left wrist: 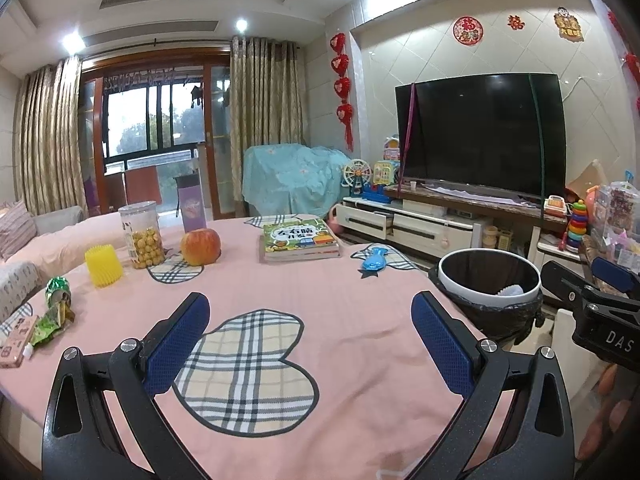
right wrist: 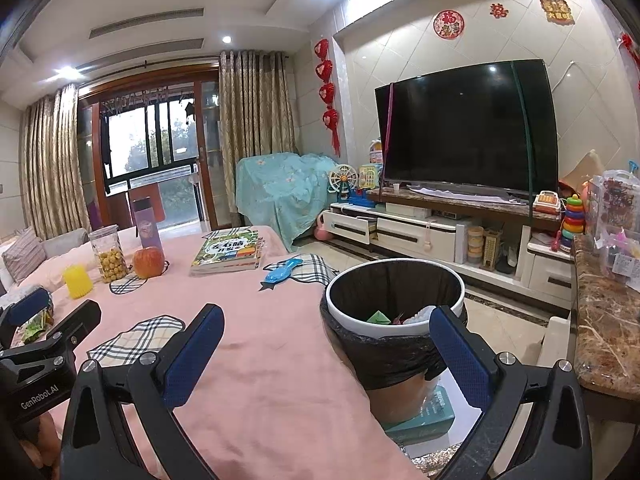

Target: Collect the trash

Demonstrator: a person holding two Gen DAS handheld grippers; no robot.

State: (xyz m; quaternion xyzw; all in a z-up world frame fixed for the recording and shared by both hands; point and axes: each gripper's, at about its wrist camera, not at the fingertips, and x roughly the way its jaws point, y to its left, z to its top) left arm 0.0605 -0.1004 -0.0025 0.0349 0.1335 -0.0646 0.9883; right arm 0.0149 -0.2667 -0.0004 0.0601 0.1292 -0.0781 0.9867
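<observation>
Crumpled green wrappers (left wrist: 56,292) lie at the left edge of the pink-clothed table (left wrist: 320,280), beside a flat pink box (left wrist: 16,342). My left gripper (left wrist: 312,344) hovers open over a plaid heart patch, with nothing between its blue pads. The white bin (right wrist: 394,292) with a black liner stands off the table's right edge. Green paper (right wrist: 378,317) and white scraps lie inside it. My right gripper (right wrist: 326,356) is open and empty, spanning the table edge and the bin's near rim. In the right wrist view the wrappers (right wrist: 36,326) show partly behind the left gripper (right wrist: 52,312).
On the far part of the table are a yellow ribbed cup (left wrist: 103,266), a jar of snack balls (left wrist: 141,234), an apple (left wrist: 200,246), a purple bottle (left wrist: 192,202), stacked books (left wrist: 300,240) and a blue toy (left wrist: 374,262). A marble counter (right wrist: 604,320) flanks the bin.
</observation>
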